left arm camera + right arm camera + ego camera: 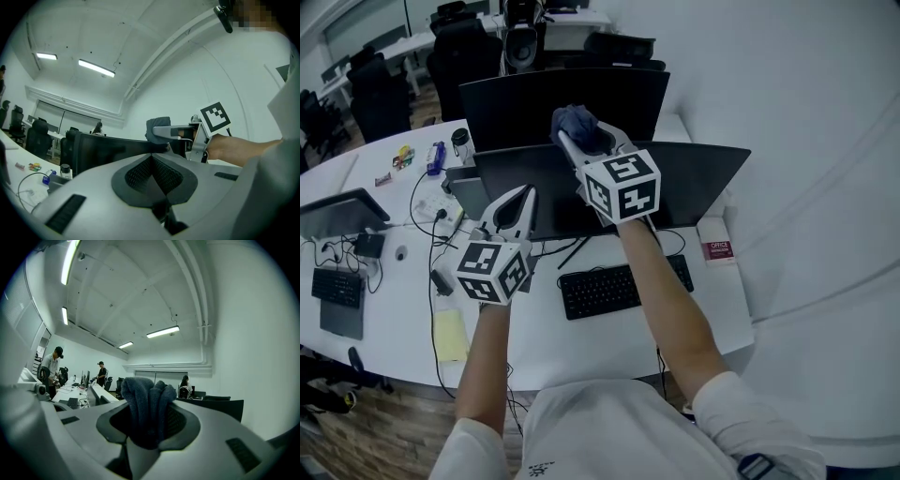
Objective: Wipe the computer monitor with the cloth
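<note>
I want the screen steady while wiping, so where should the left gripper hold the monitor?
Probably its left edge, from the left: the monitor is a thin flat panel, easily pinched front and back there. The left gripper, now shut, is nearest that edge, and the cloth is up at the top.

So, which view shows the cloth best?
The right gripper view: the cloth fills the centre, clamped between the jaws. The head view shows a small bundle by the monitor; the left gripper view shows it side-on.

Black keyboard (614, 289) on white desk (581, 345); red box (716, 249), perhaps stationery, beside it
</note>
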`<state>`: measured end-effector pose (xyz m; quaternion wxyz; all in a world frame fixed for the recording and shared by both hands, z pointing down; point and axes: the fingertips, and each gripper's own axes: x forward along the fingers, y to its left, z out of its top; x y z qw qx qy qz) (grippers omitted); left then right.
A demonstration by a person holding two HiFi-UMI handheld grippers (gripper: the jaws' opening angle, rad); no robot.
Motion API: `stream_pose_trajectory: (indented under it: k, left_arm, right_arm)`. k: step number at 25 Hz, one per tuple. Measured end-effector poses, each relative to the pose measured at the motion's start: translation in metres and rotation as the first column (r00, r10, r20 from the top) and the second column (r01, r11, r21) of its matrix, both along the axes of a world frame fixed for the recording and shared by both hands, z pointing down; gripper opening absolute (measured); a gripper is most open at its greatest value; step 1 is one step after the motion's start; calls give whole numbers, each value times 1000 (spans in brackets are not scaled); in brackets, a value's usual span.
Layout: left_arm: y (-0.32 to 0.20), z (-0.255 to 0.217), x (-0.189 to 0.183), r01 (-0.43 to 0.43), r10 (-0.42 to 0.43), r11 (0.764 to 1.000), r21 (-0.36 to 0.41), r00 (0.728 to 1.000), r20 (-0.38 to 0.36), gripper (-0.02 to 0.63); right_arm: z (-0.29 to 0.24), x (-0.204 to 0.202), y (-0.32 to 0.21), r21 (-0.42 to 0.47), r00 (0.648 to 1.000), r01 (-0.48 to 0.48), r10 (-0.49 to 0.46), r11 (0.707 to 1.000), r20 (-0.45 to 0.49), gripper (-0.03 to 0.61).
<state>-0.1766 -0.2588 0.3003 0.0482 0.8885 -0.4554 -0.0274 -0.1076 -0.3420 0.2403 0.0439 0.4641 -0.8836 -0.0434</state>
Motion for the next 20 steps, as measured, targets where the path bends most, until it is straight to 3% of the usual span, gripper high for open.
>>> stream_pose_trajectory:
  k: [20]
  left_arm:
    - [-8,-8,108,-61,61,998,10,998,31,9]
  right_arm:
    - [-1,139,-4,-3,994,-106,106,994,35,138]
